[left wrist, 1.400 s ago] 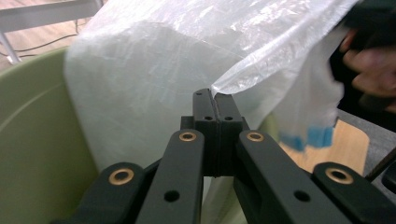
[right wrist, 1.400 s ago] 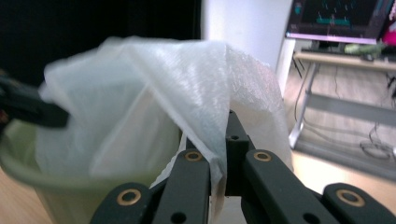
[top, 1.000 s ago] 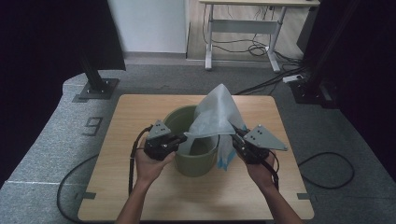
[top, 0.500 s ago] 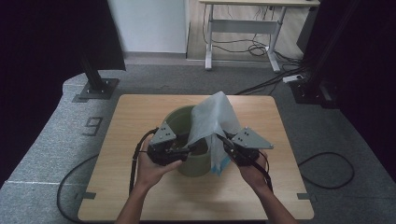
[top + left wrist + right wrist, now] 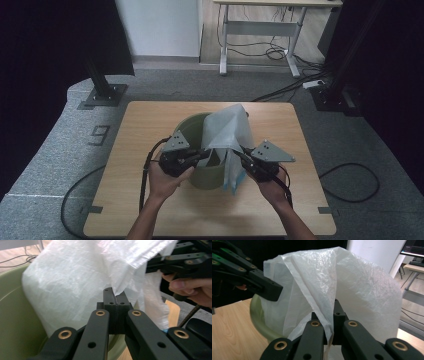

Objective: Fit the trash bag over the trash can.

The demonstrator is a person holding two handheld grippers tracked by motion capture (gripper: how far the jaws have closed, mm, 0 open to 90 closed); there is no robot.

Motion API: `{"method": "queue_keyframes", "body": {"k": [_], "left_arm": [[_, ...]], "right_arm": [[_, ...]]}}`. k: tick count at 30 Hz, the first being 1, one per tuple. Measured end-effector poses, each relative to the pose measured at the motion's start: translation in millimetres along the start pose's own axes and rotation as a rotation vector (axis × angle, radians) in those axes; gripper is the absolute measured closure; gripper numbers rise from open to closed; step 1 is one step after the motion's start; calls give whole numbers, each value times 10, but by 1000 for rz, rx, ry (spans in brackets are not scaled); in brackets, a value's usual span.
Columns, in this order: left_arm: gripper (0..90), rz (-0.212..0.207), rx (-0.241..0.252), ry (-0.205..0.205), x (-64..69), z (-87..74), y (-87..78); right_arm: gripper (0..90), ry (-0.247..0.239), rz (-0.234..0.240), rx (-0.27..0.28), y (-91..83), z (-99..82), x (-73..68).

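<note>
We hold a gripper in each hand over a light wooden table [image 5: 150, 200], working a thin white plastic bag [image 5: 227, 131] at a green plastic bin [image 5: 192, 126] that stands upright near the middle of the tabletop. The bag rises in a crumpled peak above the bin's right half, with part of it hanging down the outside of the bin's near right wall. Our left gripper [image 5: 204, 156] reaches in from the left at the bin's near rim; its jaws have just been closing, and in the left gripper view [image 5: 116, 297] they stand pressed together with an edge of the bag's film at their tips, though we cannot tell for sure whether the film is pinched between the pads or only lies against them. Our right gripper [image 5: 239, 154] comes in from the right, close to the left one, and in its own view [image 5: 333, 312] its jaws are closed tight on a fold of the bag, the film drawn down between them. The left hand [image 5: 167, 177] and the right hand [image 5: 272, 187] rest low over the table's near half, on either side of the bin. In the right gripper view the green rim [image 5: 258, 322] curves beneath the hanging film, and the left gripper's dark jaws sit at the bag's upper left edge.
</note>
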State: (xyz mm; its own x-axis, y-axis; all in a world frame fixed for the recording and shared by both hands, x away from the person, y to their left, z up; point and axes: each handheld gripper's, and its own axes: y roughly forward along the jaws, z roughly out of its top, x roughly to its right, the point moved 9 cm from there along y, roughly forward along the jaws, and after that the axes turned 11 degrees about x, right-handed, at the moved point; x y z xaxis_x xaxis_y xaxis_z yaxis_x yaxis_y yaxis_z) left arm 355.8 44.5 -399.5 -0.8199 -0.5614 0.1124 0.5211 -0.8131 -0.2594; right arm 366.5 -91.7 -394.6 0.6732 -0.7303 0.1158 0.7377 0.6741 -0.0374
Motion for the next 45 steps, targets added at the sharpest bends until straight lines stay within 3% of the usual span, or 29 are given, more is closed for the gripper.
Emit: {"method": "queue_keyframes", "body": {"k": [7, 12, 15, 18, 19, 24, 25, 27, 31, 35, 36, 37, 38, 40, 45], "left_arm": [[896, 50, 11, -15, -156, -58, -163], [896, 75, 14, -29, -253, -97, -271], [896, 100, 4, -32, -324, -149, -318], [896, 109, 0, -37, -361, -173, -335], [896, 117, -2, -46, -406, -195, -357], [896, 136, -1, -75, -529, -205, -415], [896, 143, -2, -83, -560, -205, -426], [896, 156, -1, -100, -629, -207, -453], [896, 167, -4, -117, -701, -193, -483], [896, 177, -11, -123, -763, -183, -501], [896, 177, -11, -123, -763, -183, -501], [895, 187, -15, -130, -814, -191, -512], [896, 187, -15, -130, -814, -191, -512], [895, 199, -17, -142, -883, -203, -528], [895, 206, -15, -158, -946, -210, -534]], "right_arm": [[866, 21, 44, 20, -62, -26, -74], [807, 38, 79, 21, -73, -62, -144], [699, 45, 148, 15, -89, -88, -271], [634, 38, 164, 18, -125, -92, -317], [563, 58, 183, 37, -193, -77, -352], [479, 107, 201, 69, -390, -57, -376], [452, 144, 215, 101, -517, -39, -357], [441, 170, 208, 117, -601, -38, -302], [423, 186, 126, 103, -680, -163, -31], [394, 219, 56, 73, -639, -386, 239], [394, 219, 56, 73, -639, -386, 239], [381, 243, 24, 74, -602, -538, 389], [381, 243, 24, 74, -602, -538, 389], [369, 282, -11, 60, -558, -724, 543], [361, 290, -25, 32, -509, -867, 617]]}}
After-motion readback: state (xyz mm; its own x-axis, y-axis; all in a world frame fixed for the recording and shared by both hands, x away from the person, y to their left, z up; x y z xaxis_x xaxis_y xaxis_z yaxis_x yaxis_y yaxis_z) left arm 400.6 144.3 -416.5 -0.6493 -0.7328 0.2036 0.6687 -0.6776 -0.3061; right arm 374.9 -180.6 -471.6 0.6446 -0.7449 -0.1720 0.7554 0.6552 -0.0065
